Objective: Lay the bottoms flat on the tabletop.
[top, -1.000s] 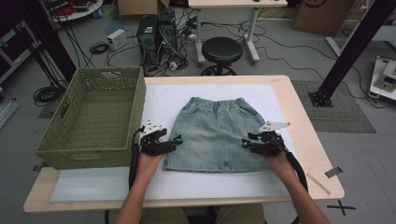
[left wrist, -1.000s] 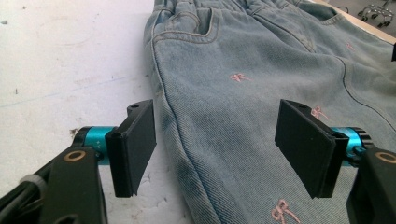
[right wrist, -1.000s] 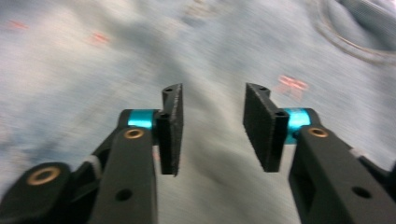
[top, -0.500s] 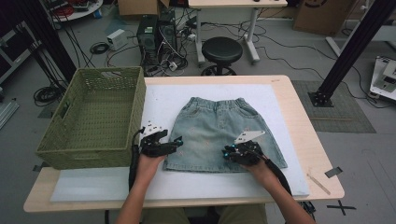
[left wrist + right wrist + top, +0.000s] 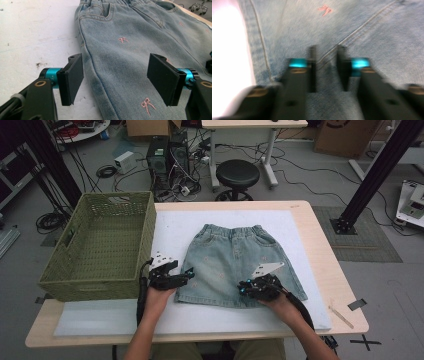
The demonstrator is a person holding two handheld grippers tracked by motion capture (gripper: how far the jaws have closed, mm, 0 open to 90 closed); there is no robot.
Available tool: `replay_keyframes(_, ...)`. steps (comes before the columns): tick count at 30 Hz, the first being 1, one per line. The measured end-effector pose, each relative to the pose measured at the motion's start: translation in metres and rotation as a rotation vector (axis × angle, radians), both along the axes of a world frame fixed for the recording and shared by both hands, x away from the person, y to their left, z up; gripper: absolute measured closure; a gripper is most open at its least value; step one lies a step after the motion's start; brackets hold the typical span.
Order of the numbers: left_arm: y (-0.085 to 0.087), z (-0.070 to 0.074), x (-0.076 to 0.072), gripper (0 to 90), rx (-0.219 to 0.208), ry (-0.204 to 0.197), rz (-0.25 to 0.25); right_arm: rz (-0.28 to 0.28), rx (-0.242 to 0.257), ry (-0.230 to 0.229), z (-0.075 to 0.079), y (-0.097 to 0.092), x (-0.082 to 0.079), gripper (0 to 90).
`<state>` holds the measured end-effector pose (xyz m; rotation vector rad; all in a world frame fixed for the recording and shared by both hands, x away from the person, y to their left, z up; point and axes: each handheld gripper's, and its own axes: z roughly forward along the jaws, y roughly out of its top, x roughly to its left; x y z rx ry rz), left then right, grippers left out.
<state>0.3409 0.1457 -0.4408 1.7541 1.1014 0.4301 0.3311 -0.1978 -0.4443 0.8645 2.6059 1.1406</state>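
**Lining up on the skirt's hem, fold not yet begun**

Denim skirt [image 5: 235, 265] lies flat on the white mat [image 5: 170, 227], centre of the counter [image 5: 327, 270], waistband at 12 o'clock, hem at 6, toward us. Green basket [image 5: 100, 245] stands at its 9 o'clock, just off the mat's edge.

Left hand-held gripper [image 5: 184, 276] sits at the skirt's 8 o'clock corner. Its jaws stand wide, straddling the side seam low over the cloth; the pads pinch nothing.

Right hand-held gripper [image 5: 245, 291] is on the hem near 5 o'clock. Jaws narrow, and they have just been opening a little again; a ridge of denim sits in the gap. The right gripper view is blurred, and we cannot tell whether the pads bite on the cloth.

Our reading: we are at the grasp step, taking the hem at both corners ahead of a fold toward 12 o'clock. Next we would close both sets of jaws on the hem, catching both layers, then lift evenly so the denim does not skew.
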Motion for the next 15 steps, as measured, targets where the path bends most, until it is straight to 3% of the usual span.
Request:
replay_keyframes(4, -0.001, -0.001, 0.001, 30.3, 0.005, 0.008, 0.007, -0.111, 0.059, -0.061, 0.011, -0.025, 0.007, 66.7)
replay_keyframes(6, -0.002, -0.002, 0.001, 31.9, 0.011, 0.013, 0.011, -0.19, 0.024, -0.096, 0.014, -0.041, 0.011, 66.7)
replay_keyframes(10, -0.005, -0.004, 0.003, 32.8, 0.036, 0.028, 0.011, -0.332, -0.103, -0.143, 0.008, -0.071, 0.02, 68.0)
replay_keyframes(13, -0.008, -0.007, 0.005, 32.8, 0.048, 0.048, -0.005, -0.391, -0.158, -0.118, 0.002, -0.088, 0.027, 69.7)
replay_keyframes(15, -0.009, -0.008, 0.005, 32.8, 0.072, 0.059, 0.0, -0.398, -0.148, -0.1, 0.0, -0.097, 0.028, 69.4)
